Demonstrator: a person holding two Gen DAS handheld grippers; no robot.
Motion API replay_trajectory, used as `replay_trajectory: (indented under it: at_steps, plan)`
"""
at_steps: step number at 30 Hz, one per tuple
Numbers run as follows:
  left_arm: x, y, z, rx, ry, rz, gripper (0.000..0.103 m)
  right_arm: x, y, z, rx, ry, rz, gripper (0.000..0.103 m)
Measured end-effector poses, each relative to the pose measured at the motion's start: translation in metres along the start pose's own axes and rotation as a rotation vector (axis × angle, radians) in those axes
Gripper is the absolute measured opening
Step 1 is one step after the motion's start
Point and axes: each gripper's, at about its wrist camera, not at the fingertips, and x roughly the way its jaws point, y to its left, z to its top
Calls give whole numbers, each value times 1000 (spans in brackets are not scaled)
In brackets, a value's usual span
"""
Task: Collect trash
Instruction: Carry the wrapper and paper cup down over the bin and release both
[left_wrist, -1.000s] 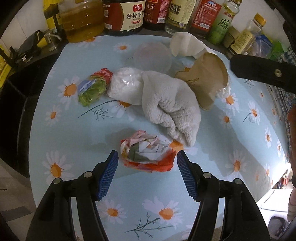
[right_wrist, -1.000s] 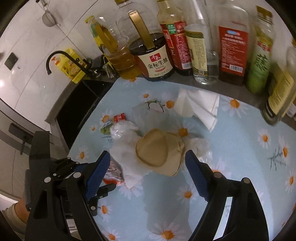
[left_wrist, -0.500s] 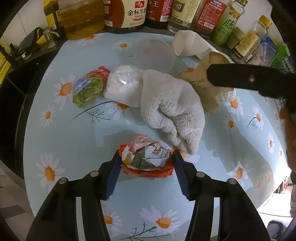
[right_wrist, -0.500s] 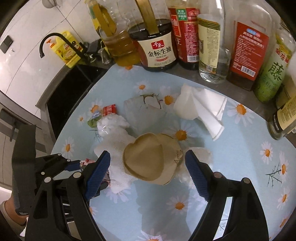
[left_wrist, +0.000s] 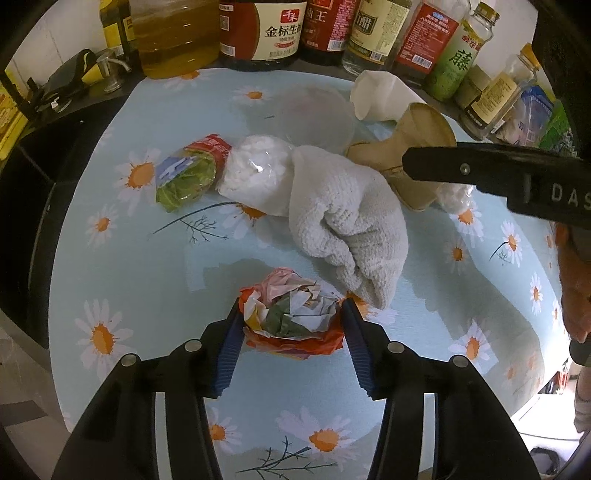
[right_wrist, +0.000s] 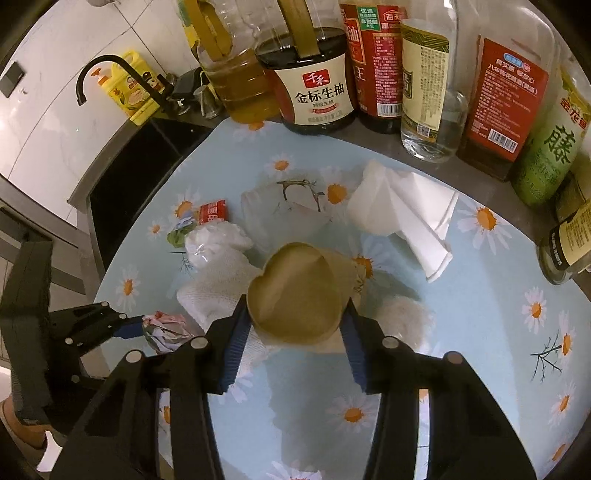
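Observation:
My left gripper (left_wrist: 291, 314) is shut on a crumpled orange and white wrapper ball (left_wrist: 291, 317) that rests on the daisy-print cloth; the ball also shows in the right wrist view (right_wrist: 166, 328). My right gripper (right_wrist: 295, 314) is shut on a squashed brown paper cup (right_wrist: 299, 291), also seen in the left wrist view (left_wrist: 417, 147). A white knitted cloth (left_wrist: 347, 221) lies between the two. A green and red snack wrapper (left_wrist: 188, 173), a clear bag of white stuff (left_wrist: 255, 170) and a flattened white paper cup (right_wrist: 402, 214) lie further back.
Several sauce and oil bottles (right_wrist: 317, 70) line the back edge. A black sink (right_wrist: 133, 162) with a black tap (right_wrist: 110, 70) is at the left. A clear plastic lid (left_wrist: 310, 114) lies on the daisy-print cloth (left_wrist: 122, 266) near the bottles.
Both grippers moved forward and shut: the left on the wrapper ball, the right on the brown paper cup.

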Motion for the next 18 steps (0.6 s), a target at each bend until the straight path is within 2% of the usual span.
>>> replay_trajectory:
  at_steps: [12, 18]
  plan:
    - [-18, 7, 1, -1, -31, -8, 50, -14, 2, -5, 34, -35, 21, 48]
    - [-35, 12, -5, 29, -66, -38, 50, -35, 13, -17, 68, -71, 1, 48]
